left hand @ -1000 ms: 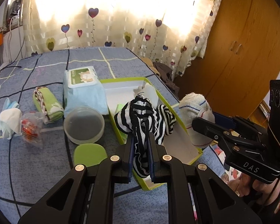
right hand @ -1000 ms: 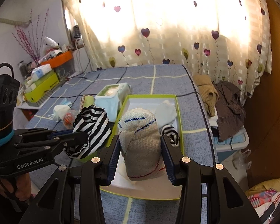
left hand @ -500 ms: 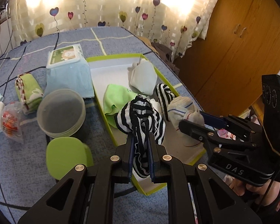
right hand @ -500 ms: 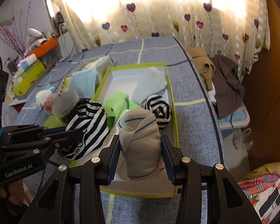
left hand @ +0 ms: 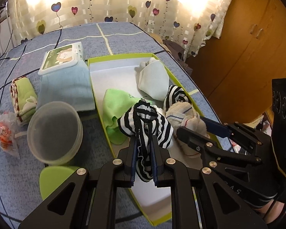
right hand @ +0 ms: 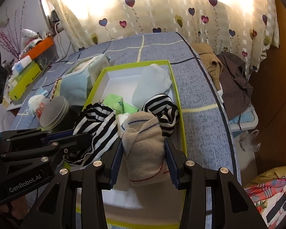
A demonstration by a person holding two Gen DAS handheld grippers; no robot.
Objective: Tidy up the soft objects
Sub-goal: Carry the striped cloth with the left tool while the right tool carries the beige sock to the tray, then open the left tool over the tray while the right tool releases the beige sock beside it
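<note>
Three soft items already sit in the box (left hand: 124, 57): white sock (left hand: 154, 80) at the far right corner, striped roll (right hand: 162, 112) by the right wall, green cloth (left hand: 116, 105) by the left wall. My left gripper (left hand: 144, 160) is pinched nearly closed on a striped sock (left hand: 145, 122), my right gripper (right hand: 144, 160) clamps a beige sock (right hand: 143, 148) at mid-width; both hang over the box's near end. Towel (left hand: 24, 95) left on the bed, outside.

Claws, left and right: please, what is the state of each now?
Left claw: closed on the striped sock.
Right claw: closed on the beige sock roll.
</note>
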